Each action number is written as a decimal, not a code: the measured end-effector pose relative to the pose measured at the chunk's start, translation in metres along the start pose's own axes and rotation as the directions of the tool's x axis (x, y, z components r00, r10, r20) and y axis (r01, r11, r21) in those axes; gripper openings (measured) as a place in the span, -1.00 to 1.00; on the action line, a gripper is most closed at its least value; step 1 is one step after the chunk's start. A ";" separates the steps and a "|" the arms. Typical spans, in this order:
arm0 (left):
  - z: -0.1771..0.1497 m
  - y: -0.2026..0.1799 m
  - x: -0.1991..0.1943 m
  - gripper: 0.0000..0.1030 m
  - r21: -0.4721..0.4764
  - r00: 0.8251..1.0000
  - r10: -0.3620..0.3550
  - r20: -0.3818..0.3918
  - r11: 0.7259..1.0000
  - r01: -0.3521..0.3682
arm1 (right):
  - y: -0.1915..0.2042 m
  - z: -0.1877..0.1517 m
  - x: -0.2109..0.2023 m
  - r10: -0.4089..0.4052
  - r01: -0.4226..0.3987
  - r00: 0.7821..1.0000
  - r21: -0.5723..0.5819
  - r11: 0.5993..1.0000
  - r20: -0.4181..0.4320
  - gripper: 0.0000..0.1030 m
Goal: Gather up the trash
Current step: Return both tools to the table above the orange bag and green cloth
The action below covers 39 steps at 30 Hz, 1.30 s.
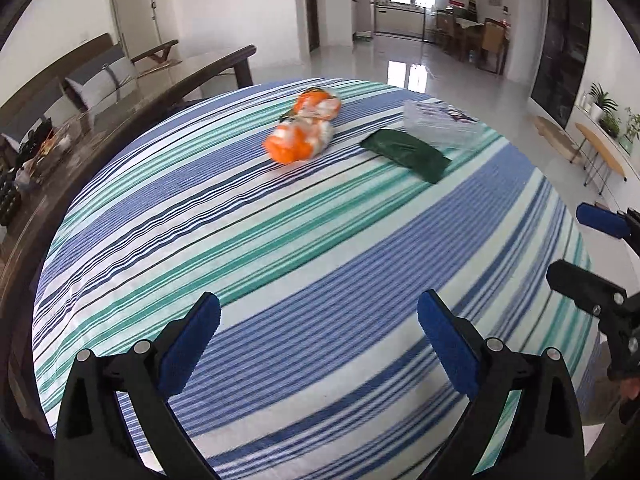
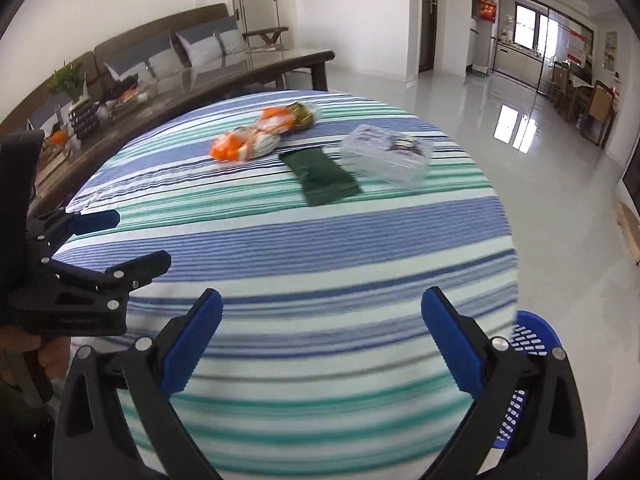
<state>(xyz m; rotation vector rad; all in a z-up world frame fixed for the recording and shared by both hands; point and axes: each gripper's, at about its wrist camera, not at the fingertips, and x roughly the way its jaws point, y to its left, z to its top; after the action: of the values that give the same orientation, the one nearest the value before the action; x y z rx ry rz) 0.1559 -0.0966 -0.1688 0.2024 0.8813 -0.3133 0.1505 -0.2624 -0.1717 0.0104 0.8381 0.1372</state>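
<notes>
Three pieces of trash lie at the far side of the striped tablecloth (image 1: 280, 264): a crumpled orange and white plastic wrapper (image 1: 306, 130) (image 2: 252, 136), a flat dark green packet (image 1: 406, 154) (image 2: 324, 178), and a clear plastic box (image 1: 440, 124) (image 2: 388, 156). My left gripper (image 1: 318, 316) is open and empty above the near part of the table. My right gripper (image 2: 322, 312) is open and empty too. Each gripper shows in the other's view, the right one at the right edge (image 1: 576, 244), the left one at the left edge (image 2: 132, 236).
A blue perforated basket (image 2: 528, 356) stands on the floor off the table's right near edge. A dark wooden coffee table (image 2: 180, 92) with clutter and a sofa (image 2: 160, 48) stand to the left. Glossy floor (image 2: 560, 200) lies to the right.
</notes>
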 end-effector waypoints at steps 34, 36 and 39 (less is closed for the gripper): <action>0.031 0.039 0.060 0.92 -0.036 0.997 -0.020 -0.069 0.999 0.018 | 0.009 -0.003 0.042 -0.043 0.043 0.994 -0.003 0.999 -0.102 0.89; 0.030 0.039 0.060 0.92 -0.036 0.997 -0.020 -0.069 0.999 0.018 | 0.007 -0.003 0.041 -0.045 0.045 0.994 0.000 0.999 -0.102 0.89; 0.030 0.039 0.060 0.92 -0.036 0.997 -0.020 -0.069 0.999 0.018 | 0.006 -0.004 0.040 -0.049 0.050 0.994 0.004 0.999 -0.101 0.89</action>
<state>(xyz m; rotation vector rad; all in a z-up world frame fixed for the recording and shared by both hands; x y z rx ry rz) 0.2272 -0.0801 -0.1951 0.1733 0.9574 -0.3096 0.1738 -0.2515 -0.2036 -0.0108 0.9390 0.0889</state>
